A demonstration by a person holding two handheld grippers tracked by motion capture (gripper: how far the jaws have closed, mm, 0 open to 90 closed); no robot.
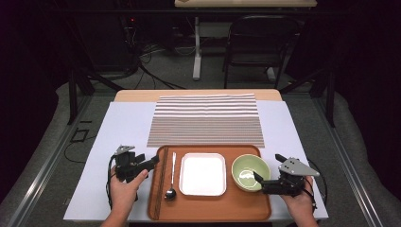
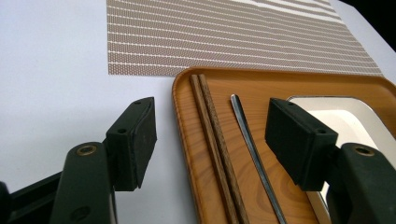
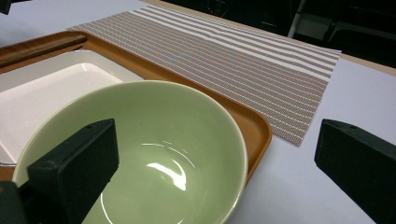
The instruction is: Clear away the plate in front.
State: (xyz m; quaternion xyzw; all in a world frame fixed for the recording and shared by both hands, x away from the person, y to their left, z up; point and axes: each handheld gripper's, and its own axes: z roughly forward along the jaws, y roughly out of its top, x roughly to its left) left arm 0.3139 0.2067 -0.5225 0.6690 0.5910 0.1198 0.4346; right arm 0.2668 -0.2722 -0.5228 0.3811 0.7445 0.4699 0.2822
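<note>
An orange-brown tray (image 1: 246, 208) holds dark wooden chopsticks (image 1: 162, 179), a metal spoon (image 1: 171, 177), a white square plate (image 1: 203, 174) and a pale green bowl (image 1: 248, 170). My left gripper (image 1: 149, 168) stands open at the tray's left edge. In the left gripper view its jaws straddle the tray rim (image 2: 180, 107), with the chopsticks (image 2: 215, 135) and spoon handle (image 2: 250, 140) between them, untouched. My right gripper (image 1: 268, 166) is open across the bowl's right rim. One jaw hangs inside the empty bowl (image 3: 159, 140); the other hangs outside it over the table.
A striped woven placemat (image 1: 205, 120) lies beyond the tray on a white sheet (image 1: 118, 137) covering the table. A dark chair (image 1: 257, 42) and cables stand on the floor behind the table's far edge.
</note>
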